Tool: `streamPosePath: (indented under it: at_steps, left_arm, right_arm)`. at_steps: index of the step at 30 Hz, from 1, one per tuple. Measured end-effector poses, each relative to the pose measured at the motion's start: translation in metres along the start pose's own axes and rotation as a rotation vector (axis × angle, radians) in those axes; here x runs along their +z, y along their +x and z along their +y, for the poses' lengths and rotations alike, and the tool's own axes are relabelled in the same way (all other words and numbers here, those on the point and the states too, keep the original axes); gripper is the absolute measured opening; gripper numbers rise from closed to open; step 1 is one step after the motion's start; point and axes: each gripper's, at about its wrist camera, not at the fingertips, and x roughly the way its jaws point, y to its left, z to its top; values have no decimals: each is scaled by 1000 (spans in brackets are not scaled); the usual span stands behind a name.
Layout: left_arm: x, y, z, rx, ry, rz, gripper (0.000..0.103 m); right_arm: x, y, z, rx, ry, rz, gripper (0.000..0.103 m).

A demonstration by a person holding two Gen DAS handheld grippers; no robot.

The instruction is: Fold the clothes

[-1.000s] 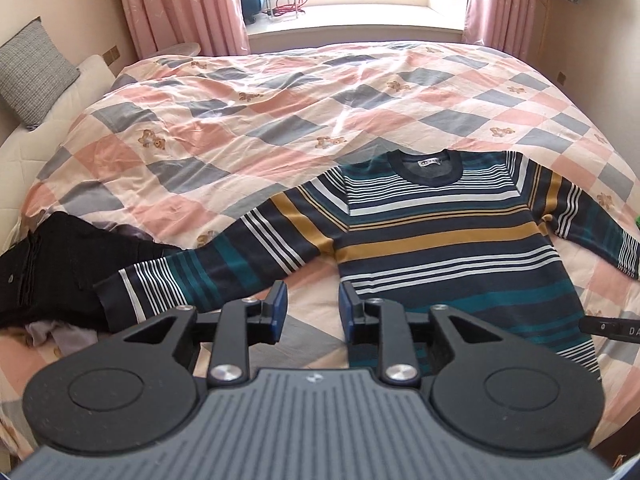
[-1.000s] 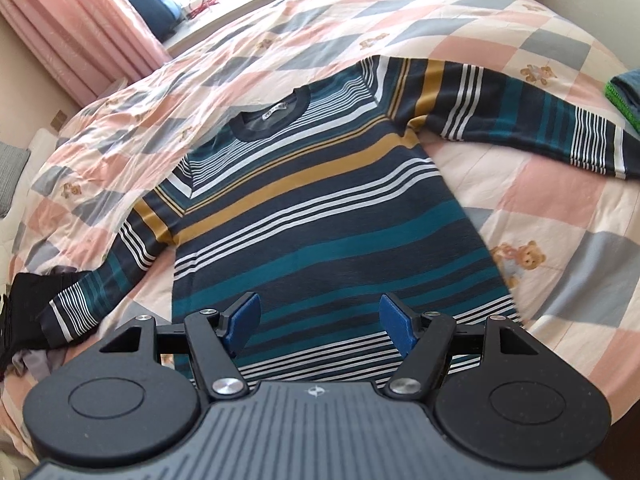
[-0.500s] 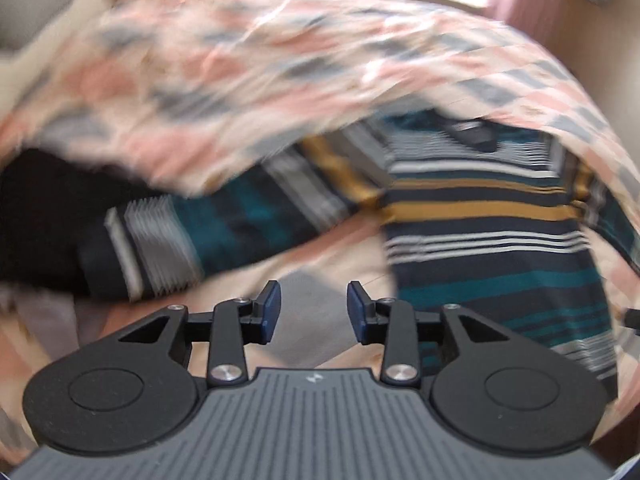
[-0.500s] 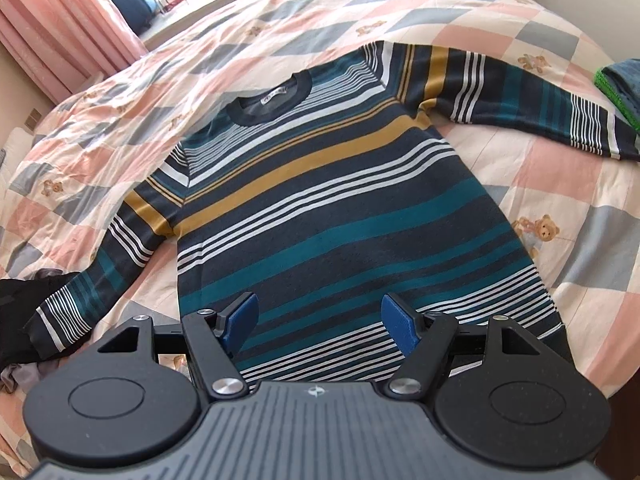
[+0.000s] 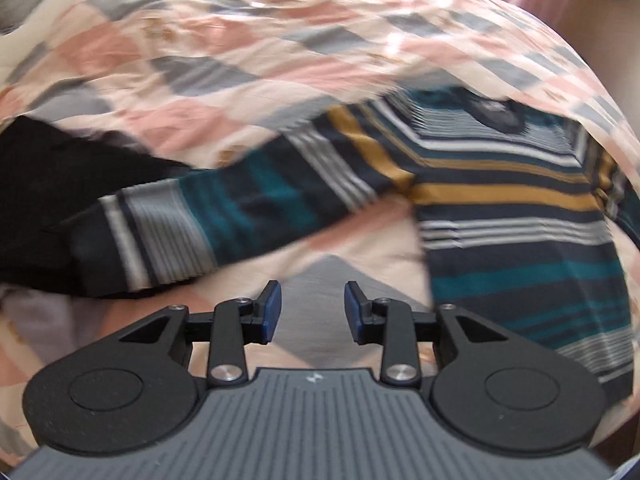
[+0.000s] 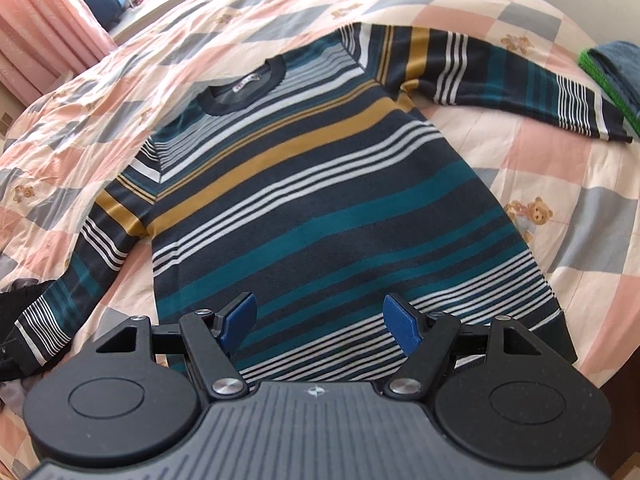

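Two pairs of tongs hang above a bed covered by a quilt (image 6: pixel 540 152) of pink, grey and cream checks with small bear prints. Spread flat on it, front up and sleeves out to both sides, lies a long-sleeved knitted sweater (image 6: pixel 320 200) in navy, teal, white and mustard stripes with a dark round collar. The right tongs (image 6: pixel 319 318), blue-padded and spread wide with nothing between them, sit over the sweater's lower hem, the body stretching away ahead of them toward the collar. The left tongs (image 5: pixel 312 312) are parted less widely, also empty, and hover over a bare grey patch of quilt in the gap between the sweater's body, just to their right, and one sleeve, which runs off to their upper left. That sleeve's cuff (image 5: pixel 120 248) rests against a heap of black clothing (image 5: pixel 44 184). The left view is blurred. Near the other cuff lies a folded blue cloth with a green edge (image 6: pixel 612 68).
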Motion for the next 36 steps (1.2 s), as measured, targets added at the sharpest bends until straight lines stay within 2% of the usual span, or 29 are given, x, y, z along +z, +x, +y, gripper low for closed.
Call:
streamPosePath:
  at_steps: [4,6,10,14,18,25,27,31,35,36]
  left_arm:
    - [-5,2,-44,-64,74,24,29]
    - [3,8,-81,-89,106,26,29]
    - [4,-1,-127,-116,139,8,30]
    - [5,-11,-176,-98,123,-15,31]
    - [2,-14,-231,-77,78,-12,32]
    - [-5,-15,-327,-41,-6,4,37]
    - [-6,-13,-347,-25,-31,9,37]
    - [-3,-17,-367,12,-48,27,37]
    - [2,-16,-379,46,-65,22,39]
    - [2,-15,-381,51,-73,23,39]
  right_arm:
    - [-4,4,-20,-3,31,13,73]
    - [-4,5,-40,-9,61,16,73]
    - [1,5,-95,-20,133,14,73]
    - [21,2,-169,-3,233,-17,73]
    - [57,5,-256,44,347,-65,70]
    - [125,20,-418,106,592,-158,50]
    - [138,35,-457,128,691,-166,50]
    - [150,72,-504,168,867,-156,50]
    - [159,105,-522,159,952,-148,50]
    - [165,105,-521,149,923,-161,38]
